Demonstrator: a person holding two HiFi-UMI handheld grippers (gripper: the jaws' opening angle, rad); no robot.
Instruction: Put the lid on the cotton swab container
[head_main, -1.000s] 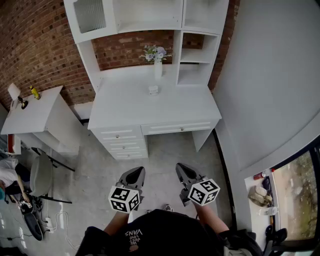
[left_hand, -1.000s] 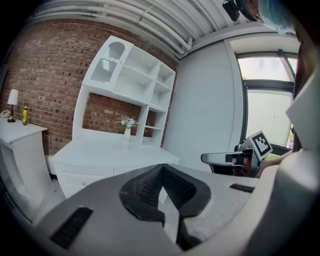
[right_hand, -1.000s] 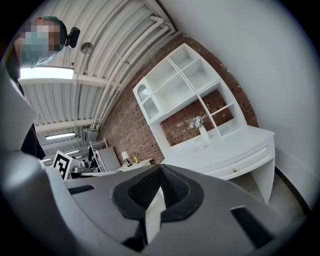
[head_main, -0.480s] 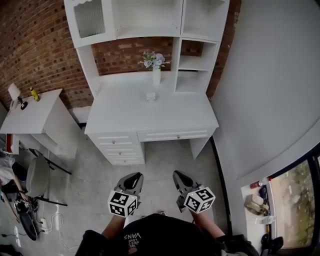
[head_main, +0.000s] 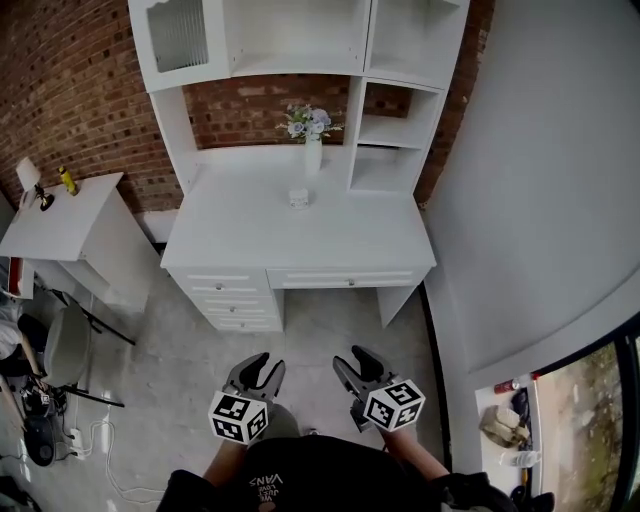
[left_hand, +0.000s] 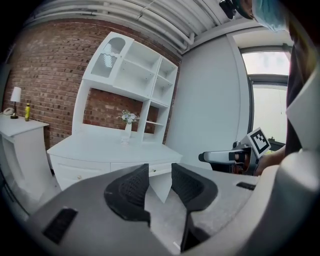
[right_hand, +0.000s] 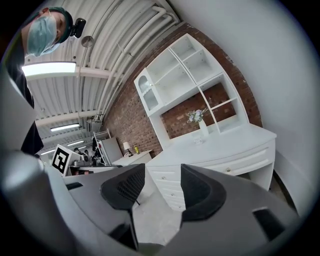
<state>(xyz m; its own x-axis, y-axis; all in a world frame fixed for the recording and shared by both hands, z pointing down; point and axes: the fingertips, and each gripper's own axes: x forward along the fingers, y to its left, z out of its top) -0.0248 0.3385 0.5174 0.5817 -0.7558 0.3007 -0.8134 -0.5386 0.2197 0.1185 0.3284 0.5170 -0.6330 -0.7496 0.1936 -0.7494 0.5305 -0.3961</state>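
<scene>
The cotton swab container (head_main: 299, 197) is a small pale box on the white desk (head_main: 330, 240), in front of a vase of flowers (head_main: 313, 150). It is too small to tell whether a lid is on it. The container (left_hand: 124, 141) (right_hand: 198, 140) also shows far off in both gripper views. My left gripper (head_main: 262, 368) (left_hand: 160, 172) and right gripper (head_main: 352, 362) (right_hand: 162, 175) hang over the floor, well short of the desk. Both pairs of jaws have just been opening and stand apart, with nothing between them.
The desk carries a white hutch (head_main: 300, 60) against a brick wall, with drawers (head_main: 235, 300) at its front left. A side table (head_main: 60, 215) with a lamp and a yellow bottle stands at the left, a chair (head_main: 65, 345) below it. A grey wall (head_main: 540, 180) runs along the right.
Both grippers' jaws have gone from shut to apart. The two grippers have sunk a little in the head view, and the desk now sits slightly lower and nearer in the picture.
</scene>
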